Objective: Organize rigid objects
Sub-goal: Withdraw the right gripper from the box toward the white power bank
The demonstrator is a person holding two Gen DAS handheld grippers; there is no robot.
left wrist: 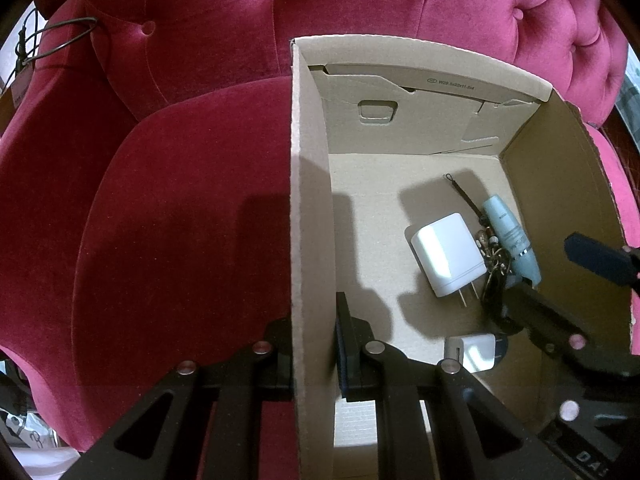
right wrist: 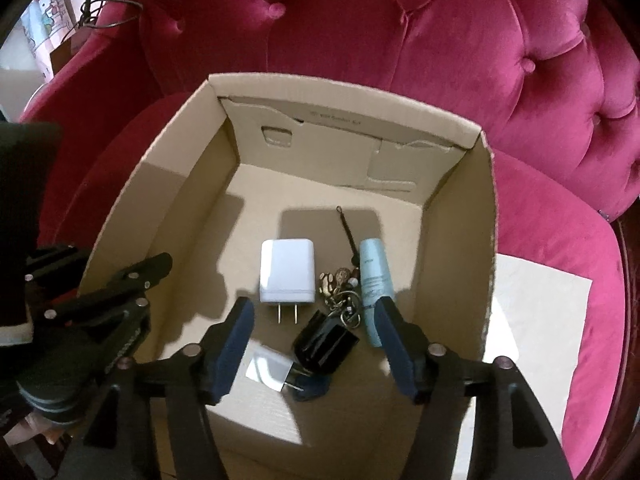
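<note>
The box (right wrist: 452, 248) sits open on a red velvet chair (right wrist: 400, 20). On its floor lie a white charger (right wrist: 286, 272), a keyring (right wrist: 338, 284) beside it, a pale blue tube (right wrist: 374, 280) near the right wall, a black cap (right wrist: 320, 342) and a smaller white plug (right wrist: 266, 368). The right gripper (right wrist: 316, 344) hangs over the cap, jaws spread, touching nothing. The left gripper (left wrist: 316, 344) pinches the box's left wall, one finger (left wrist: 346, 344) inside. A white sheet (right wrist: 536, 320) lies beside the box.
</note>
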